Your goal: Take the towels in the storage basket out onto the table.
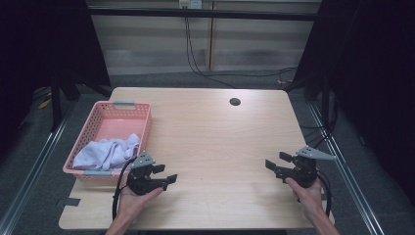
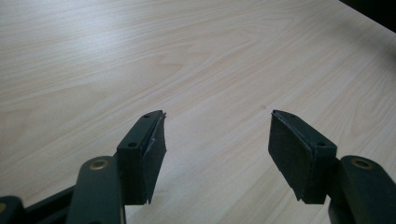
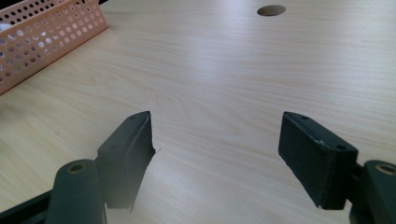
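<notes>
A pale wooden table with fine, wavy grain and rounded corners carries a pink plastic basket at its left edge, the walls pierced with rows of small round holes and a grey handle on each short end. Inside the basket, toward its near end, lies a crumpled white cloth, soft and folded over itself. Just beside the basket's near right corner, the left gripper sits in the person's hand above the table, its flat black, matte-padded jaws standing wide apart with bare wood between them. Well apart from the basket, at the table's right edge, the right gripper is held the same way, its blocky jaws spread wide and gripping nothing; a grey three-cornered plate tops each tool. A round cable hole sits far from the basket, near the table's back edge. Behind the table runs a light panelled wall with dangling black cables, dark curtains on both sides and grey carpeted floor.
</notes>
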Demonstrator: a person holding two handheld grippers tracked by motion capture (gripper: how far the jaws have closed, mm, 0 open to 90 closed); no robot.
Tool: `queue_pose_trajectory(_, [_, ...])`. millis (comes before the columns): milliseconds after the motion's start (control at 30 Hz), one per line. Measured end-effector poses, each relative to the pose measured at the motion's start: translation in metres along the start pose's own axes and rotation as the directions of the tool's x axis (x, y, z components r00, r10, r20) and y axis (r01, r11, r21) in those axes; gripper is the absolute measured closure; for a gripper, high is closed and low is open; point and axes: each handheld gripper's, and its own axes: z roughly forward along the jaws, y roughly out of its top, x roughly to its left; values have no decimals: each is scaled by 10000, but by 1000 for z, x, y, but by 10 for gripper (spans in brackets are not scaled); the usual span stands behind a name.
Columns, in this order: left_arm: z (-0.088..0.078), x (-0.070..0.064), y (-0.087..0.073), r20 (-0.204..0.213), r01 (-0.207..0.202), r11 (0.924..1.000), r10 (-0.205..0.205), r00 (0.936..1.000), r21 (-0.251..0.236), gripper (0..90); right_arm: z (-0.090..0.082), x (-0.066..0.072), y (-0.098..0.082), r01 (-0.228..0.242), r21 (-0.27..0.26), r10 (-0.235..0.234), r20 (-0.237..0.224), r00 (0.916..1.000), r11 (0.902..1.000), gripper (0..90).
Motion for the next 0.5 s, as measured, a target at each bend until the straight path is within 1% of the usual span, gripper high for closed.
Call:
queue_pose_trajectory(33, [0,0,0,25,35,10000,-34,10000,-9,366,-1,1,-1,110,36,-109,-96,9999,9999,249])
queue_pose_trajectory(67, [0,1,1,14,-12,10000,12,10000,16,373,-1,2,-1,218,133,-216,-89,9997,9997,258])
queue_pose_trajectory(100, [0,1,1,14,-12,10000,12,10000,16,374,-2,2,-1,250,106,-249,-72,9997,9996,257])
queue_pose_trajectory(133, [1,0,3,25,-36,10000,36,10000,9,374,-4,2,-2,305,22,-305,-269,9992,9995,256])
queue_pose_trajectory(167, [1,0,3,35,-22,10000,22,10000,-38,374,-4,2,-2,296,24,-295,-367,9989,9996,253])
queue_pose_trajectory(200, [2,0,3,89,-48,10000,48,9999,29,374,-5,1,-3,263,23,-262,-497,9984,9997,253])
queue_pose_trajectory(267, [0,-2,3,69,-197,9998,197,9998,77,367,-6,2,-4,341,35,-338,-551,9979,9994,238])
queue_pose_trajectory(300, [-2,-3,4,80,-158,9999,158,9998,9,366,-7,3,-4,354,14,-353,-629,9974,9994,240])
queue_pose_trajectory(367, [-6,-4,5,78,-232,9997,233,9997,-52,365,-8,5,-4,483,47,-479,-659,9967,9988,235])
queue_pose_trajectory(400, [-10,-5,7,-11,-305,9995,305,9995,-93,365,-8,7,-4,473,72,-465,-794,9958,9989,238])
queue_pose_trajectory(433, [-14,-6,9,-97,-377,9992,376,9992,-97,361,-8,9,-4,586,69,-578,-832,9948,9983,236])
queue_pose_trajectory(467, [-18,-6,11,-18,-368,9992,368,9993,-154,350,-8,11,-4,681,80,-672,-806,9945,9976,234])
queue_pose_trajectory(500, [-21,-6,13,-37,-335,9992,335,9994,-208,349,-8,13,-4,692,110,-680,-883,9938,9975,232])
